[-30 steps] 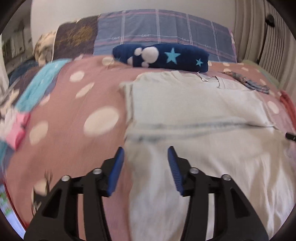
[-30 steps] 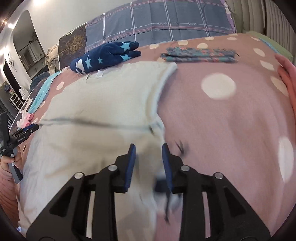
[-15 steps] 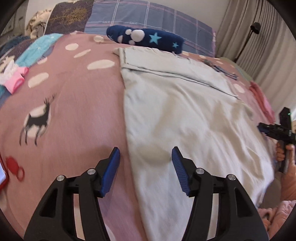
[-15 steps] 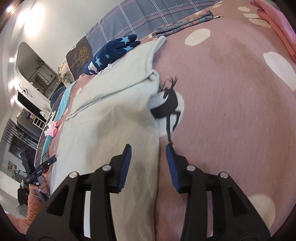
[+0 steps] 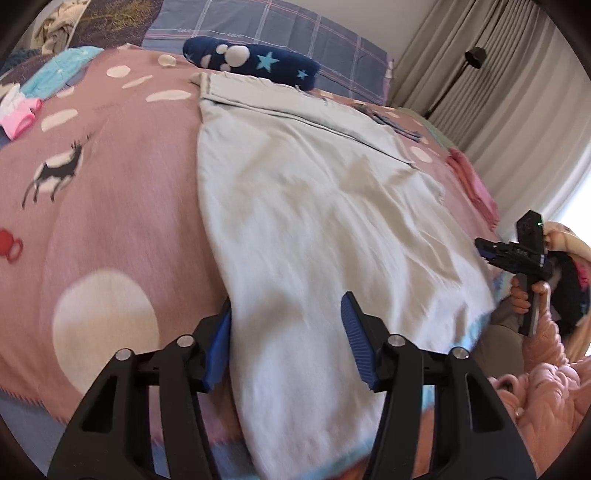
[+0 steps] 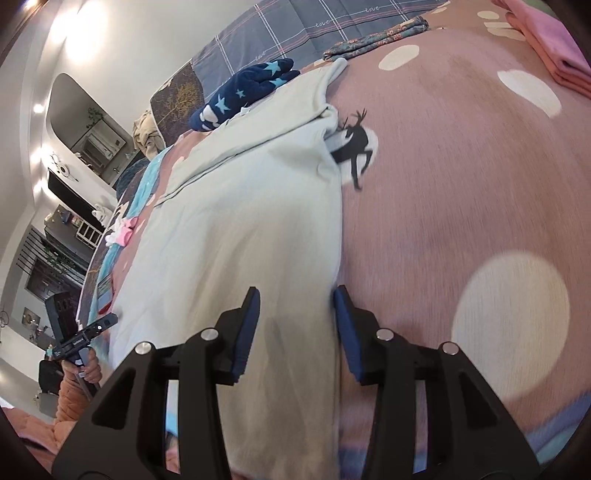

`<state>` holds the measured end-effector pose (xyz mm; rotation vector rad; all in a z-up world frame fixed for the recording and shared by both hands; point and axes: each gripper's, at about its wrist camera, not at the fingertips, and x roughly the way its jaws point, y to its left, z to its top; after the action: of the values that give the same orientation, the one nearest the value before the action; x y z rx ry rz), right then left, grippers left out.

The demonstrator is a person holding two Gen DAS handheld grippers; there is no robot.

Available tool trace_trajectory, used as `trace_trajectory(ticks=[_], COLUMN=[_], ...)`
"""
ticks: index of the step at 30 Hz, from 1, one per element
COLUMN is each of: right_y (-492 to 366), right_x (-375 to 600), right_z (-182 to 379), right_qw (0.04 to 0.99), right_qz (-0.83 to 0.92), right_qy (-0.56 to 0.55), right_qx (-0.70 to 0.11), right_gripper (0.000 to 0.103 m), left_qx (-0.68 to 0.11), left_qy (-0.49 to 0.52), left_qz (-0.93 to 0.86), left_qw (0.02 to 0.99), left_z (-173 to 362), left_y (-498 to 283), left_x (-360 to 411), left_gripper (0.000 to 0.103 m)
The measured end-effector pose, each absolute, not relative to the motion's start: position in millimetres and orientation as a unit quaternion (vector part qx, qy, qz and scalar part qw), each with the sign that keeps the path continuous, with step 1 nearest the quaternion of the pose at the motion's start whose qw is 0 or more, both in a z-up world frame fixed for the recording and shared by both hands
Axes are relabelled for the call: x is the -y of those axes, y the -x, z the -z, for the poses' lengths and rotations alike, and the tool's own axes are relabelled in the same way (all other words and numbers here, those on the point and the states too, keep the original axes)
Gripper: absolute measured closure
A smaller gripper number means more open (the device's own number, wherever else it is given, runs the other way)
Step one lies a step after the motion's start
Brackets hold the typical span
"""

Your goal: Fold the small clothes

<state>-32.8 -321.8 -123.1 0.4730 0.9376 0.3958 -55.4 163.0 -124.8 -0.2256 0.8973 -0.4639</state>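
Observation:
A pale mint shirt (image 5: 314,221) lies flat on the pink dotted blanket (image 5: 110,206), its top part folded over. My left gripper (image 5: 284,339) hovers at the shirt's lower left side edge. The cloth edge runs between its blue fingers (image 5: 354,332) and the pads do not press on it; the jaws are closing. In the right wrist view the same shirt (image 6: 240,229) has its right side edge between the fingers of my right gripper (image 6: 297,328), whose jaws are opening and grip nothing. Each gripper shows in the other's view, the right one (image 5: 513,254) and the left one (image 6: 88,332).
A navy star-patterned plush item (image 5: 255,62) lies beyond the shirt, before a plaid pillow (image 5: 288,29). Folded pink cloth (image 6: 546,48) and a patterned folded piece (image 6: 376,37) sit on the right. A small pink garment (image 5: 20,114) lies far left. The bed's near edge is just below the grippers.
Both grippers have drawn back along the shirt's side edges, from near the folded top toward the hem at the bed's near edge. The right jaws stand wider than before.

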Motion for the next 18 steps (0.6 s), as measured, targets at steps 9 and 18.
trace_trajectory(ticks=[9, 18], right_y=[68.1, 80.5], right_x=[322.1, 321.9], right_z=[125.6, 133.1], right_qw=[0.841, 0.831], right_qz=[-0.19, -0.204], right_qy=[-0.217, -0.227], right_qx=[-0.457, -0.466], right_gripper=[0.061, 0.054], left_qx=[-0.443, -0.428], left_qy=[0.103, 0.103], left_qz=[0.229, 0.257], left_qw=[0.861, 0.86], left_z=[129.7, 134.7], left_y=[71.2, 75.1], left_x=[-168.4, -155.0], left_gripper=[0.088, 0.059])
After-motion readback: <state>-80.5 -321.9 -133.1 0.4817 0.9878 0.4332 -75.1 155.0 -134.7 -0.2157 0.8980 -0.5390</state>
